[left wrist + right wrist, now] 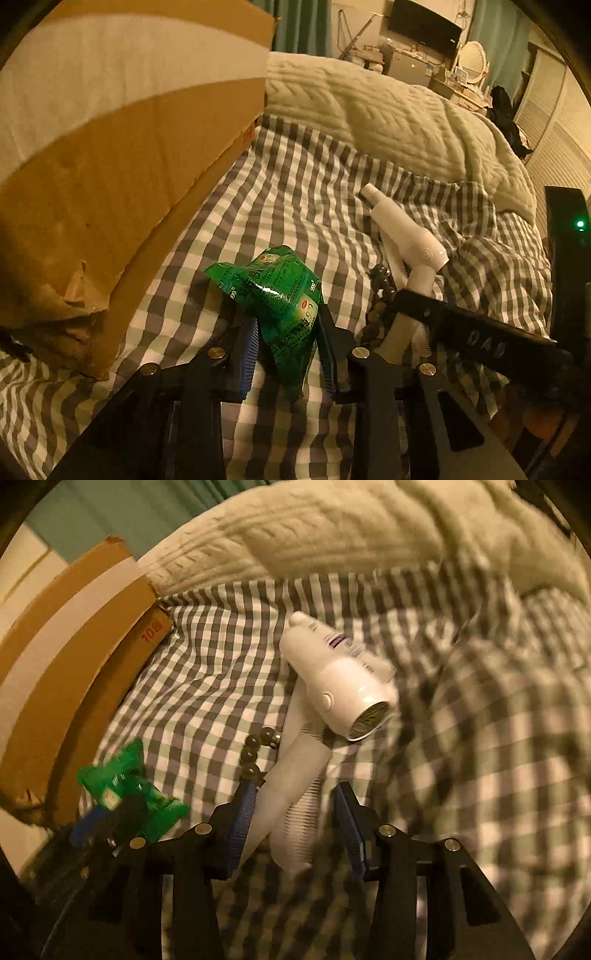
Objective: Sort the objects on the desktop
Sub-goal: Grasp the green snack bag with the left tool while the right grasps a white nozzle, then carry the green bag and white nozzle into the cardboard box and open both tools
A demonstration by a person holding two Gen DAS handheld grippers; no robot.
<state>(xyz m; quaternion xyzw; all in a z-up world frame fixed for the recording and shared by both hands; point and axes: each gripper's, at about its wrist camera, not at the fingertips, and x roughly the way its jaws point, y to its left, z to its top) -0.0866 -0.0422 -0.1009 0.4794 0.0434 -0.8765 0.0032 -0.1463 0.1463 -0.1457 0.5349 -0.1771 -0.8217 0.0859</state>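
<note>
My left gripper (290,325) is shut on a green foil sachet pack (280,291), held just above the checked sheet; it also shows in the right wrist view (129,786). My right gripper (295,801) is open, its jaws on either side of the handle of a white hair dryer (332,679) that lies on the sheet. In the left wrist view the dryer (402,229) lies to the right, with the right gripper's black finger (461,325) across its handle. A dark bead string (255,753) lies beside the handle. A white tube (343,642) lies behind the dryer.
A large cardboard box (110,155) stands at the left on the grey-and-white checked sheet (288,184). A cream knitted blanket (388,110) is bunched at the back. Room furniture shows far behind.
</note>
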